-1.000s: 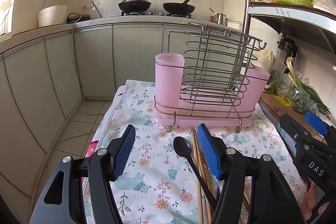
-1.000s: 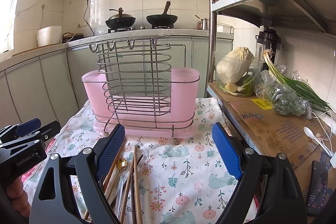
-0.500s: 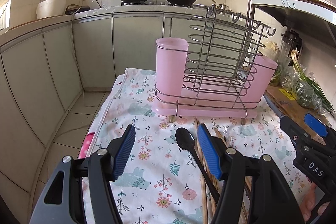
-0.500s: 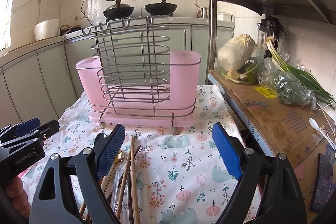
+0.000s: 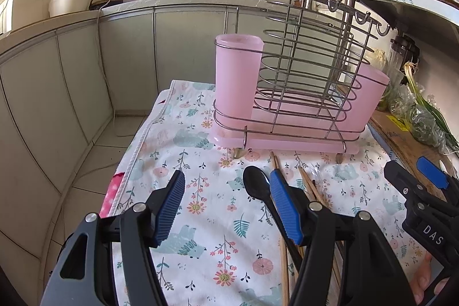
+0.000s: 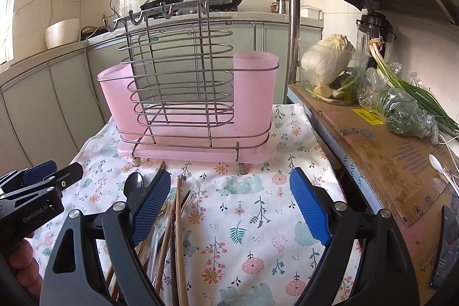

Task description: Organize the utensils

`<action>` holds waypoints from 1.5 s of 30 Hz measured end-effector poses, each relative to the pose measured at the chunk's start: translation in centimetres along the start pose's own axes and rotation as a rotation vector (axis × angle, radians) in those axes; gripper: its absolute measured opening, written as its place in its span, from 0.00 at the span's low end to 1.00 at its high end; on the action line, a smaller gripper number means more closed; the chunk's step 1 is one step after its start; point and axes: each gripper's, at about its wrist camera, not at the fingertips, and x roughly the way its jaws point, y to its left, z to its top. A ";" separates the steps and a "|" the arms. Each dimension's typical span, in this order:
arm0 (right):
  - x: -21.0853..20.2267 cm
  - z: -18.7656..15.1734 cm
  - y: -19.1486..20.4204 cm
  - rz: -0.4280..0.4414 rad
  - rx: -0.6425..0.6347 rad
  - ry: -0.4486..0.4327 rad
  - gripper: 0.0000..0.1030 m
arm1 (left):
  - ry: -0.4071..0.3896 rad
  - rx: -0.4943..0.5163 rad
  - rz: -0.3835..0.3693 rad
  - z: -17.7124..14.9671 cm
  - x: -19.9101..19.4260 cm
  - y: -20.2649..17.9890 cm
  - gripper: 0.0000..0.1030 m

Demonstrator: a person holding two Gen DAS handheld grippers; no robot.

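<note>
The left tool is wide open and holds nothing; the right tool also is wide open and empty. The black spoon lies on the flowered worktop just inside the left tool's right finger, about 1 o'clock from its middle, bowl toward 12 and handle toward 5. I judge the left tool nearer to it. Wooden chopsticks lie close beside it and may be caught together. The pink holder stands further at 12 o'clock.
</note>
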 end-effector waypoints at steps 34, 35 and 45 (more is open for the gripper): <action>4.6 -1.3 -1.2 0.172 0.075 0.261 0.41 | 0.447 -0.107 -0.278 -0.8 9.6 -1.1 0.34; 4.7 -1.4 -1.3 0.177 0.079 0.266 0.40 | 0.460 -0.110 -0.278 -1.0 10.0 -1.3 0.31; 6.2 -1.8 -1.5 0.267 0.144 0.361 0.40 | 0.479 -0.164 -0.364 -0.8 11.2 -0.7 0.03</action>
